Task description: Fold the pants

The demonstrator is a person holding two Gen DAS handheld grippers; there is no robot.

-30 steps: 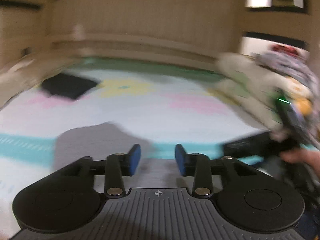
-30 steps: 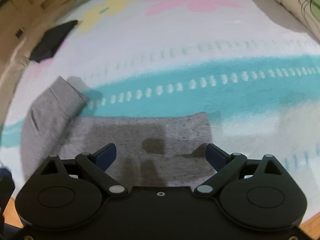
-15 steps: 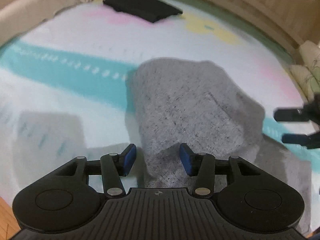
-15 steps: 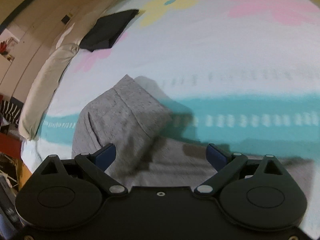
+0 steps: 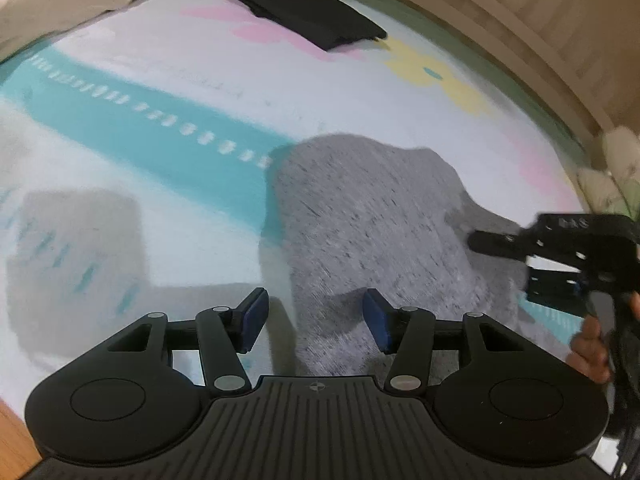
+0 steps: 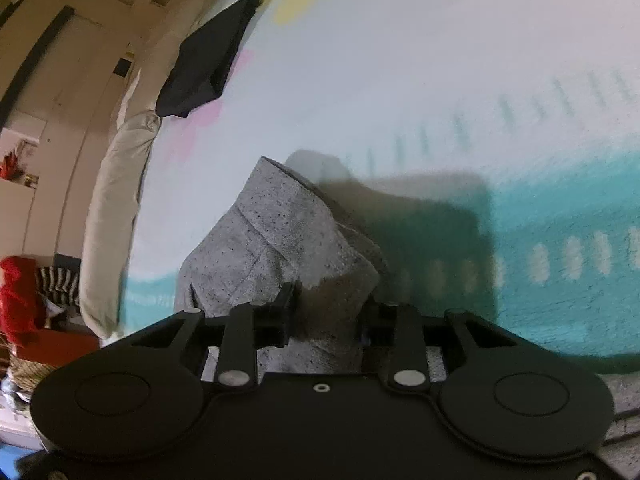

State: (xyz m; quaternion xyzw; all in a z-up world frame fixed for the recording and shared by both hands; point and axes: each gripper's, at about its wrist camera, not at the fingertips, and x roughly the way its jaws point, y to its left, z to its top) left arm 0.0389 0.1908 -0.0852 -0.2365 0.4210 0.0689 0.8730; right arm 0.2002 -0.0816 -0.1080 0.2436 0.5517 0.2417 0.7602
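The grey pants (image 5: 372,224) lie bunched on a bed sheet (image 5: 360,92), across its teal stripe (image 5: 132,128). One end, with a hem-like band, stands raised toward the far side in the right wrist view (image 6: 280,232).

Right claw (image 6: 326,316): the jaws have just been closing, and a fold of the pants now sits between the fingers (image 6: 280,316) (fabric fills the gap and appears pinched on both sides). In the left wrist view the same claw (image 5: 492,246) reaches in from the right edge onto the right side of the pants, with the hand (image 5: 592,344) on its grip.

Left claw (image 5: 316,324): the jaws have just been opening. They stand apart over the near edge of the pants; the blue pads (image 5: 256,318) press on nothing. The right-hand pad hangs over grey fabric, the left-hand pad over bare sheet.

Surroundings: a folded black garment (image 5: 308,20) lies well apart from the pants, near the far end of the sheet, on pink and yellow flower shapes. A beige cushion (image 6: 108,216) runs along the bed's edge. Beyond it sits something red (image 6: 20,296) beside striped cloth.
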